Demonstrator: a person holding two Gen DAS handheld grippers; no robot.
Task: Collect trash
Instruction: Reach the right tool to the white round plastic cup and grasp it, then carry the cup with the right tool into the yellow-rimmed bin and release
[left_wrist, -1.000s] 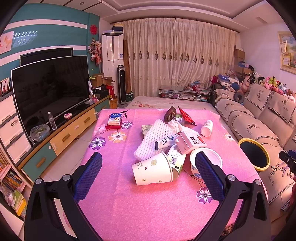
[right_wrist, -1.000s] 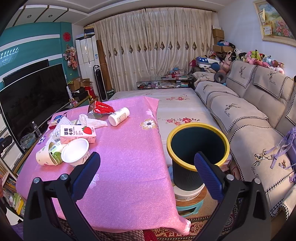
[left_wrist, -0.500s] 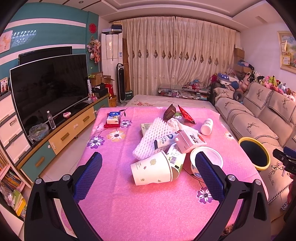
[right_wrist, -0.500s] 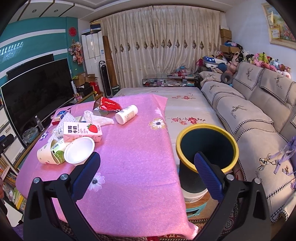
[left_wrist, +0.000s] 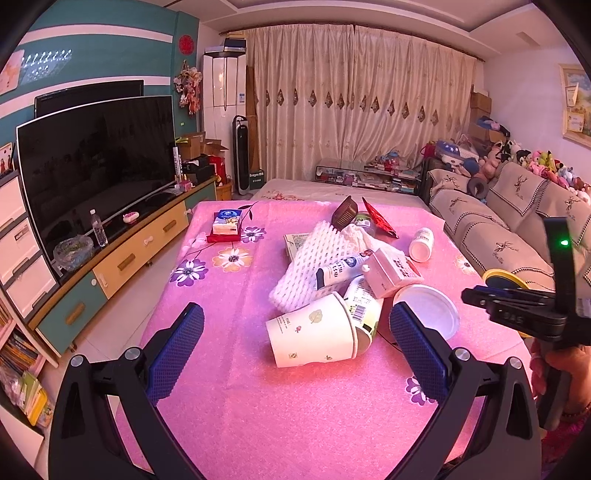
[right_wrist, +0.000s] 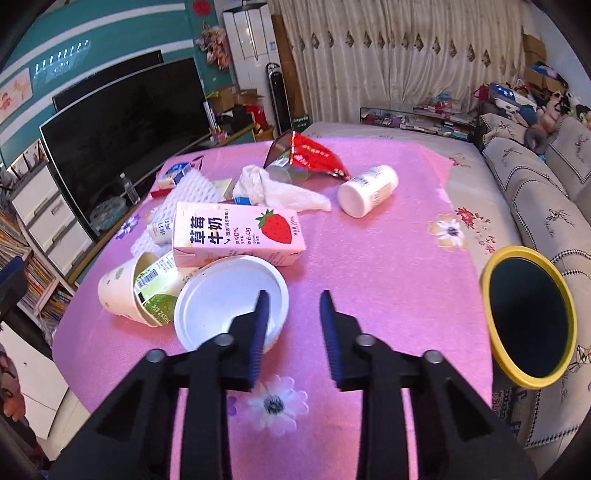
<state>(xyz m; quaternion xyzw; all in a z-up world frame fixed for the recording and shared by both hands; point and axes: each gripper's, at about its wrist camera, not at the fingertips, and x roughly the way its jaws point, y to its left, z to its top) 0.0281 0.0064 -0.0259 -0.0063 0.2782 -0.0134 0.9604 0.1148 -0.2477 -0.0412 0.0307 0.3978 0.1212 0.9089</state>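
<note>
A pile of trash lies on the pink tablecloth (right_wrist: 369, 266): a tipped paper cup (left_wrist: 314, 334) with a green-labelled cup inside, a white bowl (right_wrist: 221, 295), a strawberry milk carton (right_wrist: 236, 232), a white bottle (right_wrist: 369, 188), a red snack bag (right_wrist: 314, 155), crumpled tissue and white foam netting (left_wrist: 310, 258). My left gripper (left_wrist: 295, 310) is open, its fingers wide on either side of the paper cup and short of it. My right gripper (right_wrist: 293, 314) hangs low over the bowl's right rim with its jaws closing. The rim lies between them and is not pressed.
A dark bin with a yellow rim (right_wrist: 528, 314) stands off the table's right edge, beside the sofa (right_wrist: 546, 206). A tissue box (left_wrist: 227, 223) sits at the table's far left. The TV (left_wrist: 96, 166) and its cabinet run along the left wall.
My right gripper swung left from the bin to the white bowl, dipped lower, and its jaws narrowed from wide open. The left gripper edged slightly closer to the pile.
</note>
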